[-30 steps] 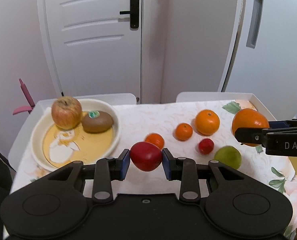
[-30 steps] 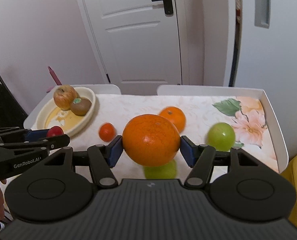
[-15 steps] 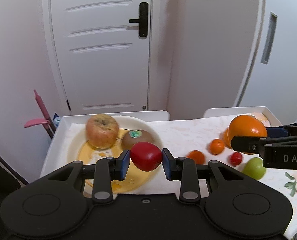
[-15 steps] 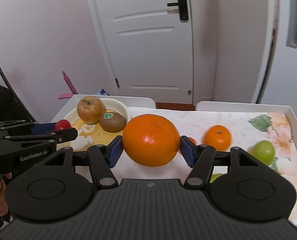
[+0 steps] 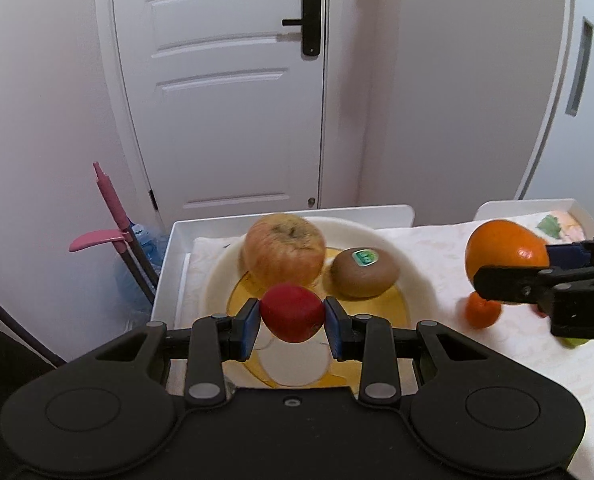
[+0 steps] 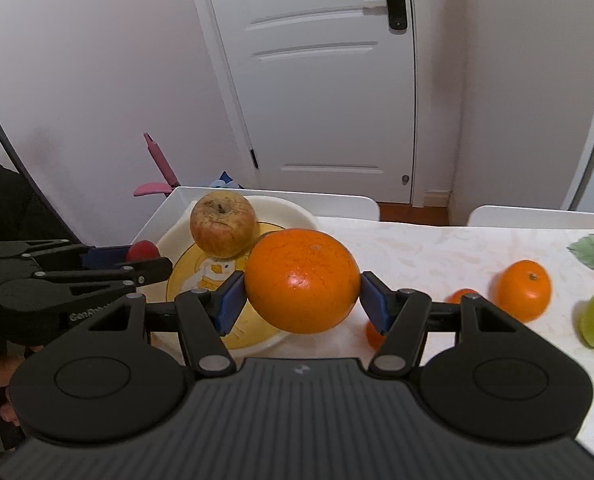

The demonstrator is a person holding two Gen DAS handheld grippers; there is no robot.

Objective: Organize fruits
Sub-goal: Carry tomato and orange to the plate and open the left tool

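- Fruits are being gathered into the bowl (image 5: 413, 256), where an apple (image 5: 283, 254) and kiwi (image 5: 365, 272) are sitting.
- Left gripper (image 5: 292, 322) is clamping a red fruit (image 5: 293, 312) above the bowl's near side.
- Right gripper (image 6: 301, 302) is pinching a large orange (image 6: 301, 280) beside the bowl.
- Judged next: lowering the red fruit into free space, then opening.

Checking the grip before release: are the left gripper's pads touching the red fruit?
Touching. In the left wrist view both blue pads press the sides of the red fruit, which hangs between them in the left gripper over the plate.
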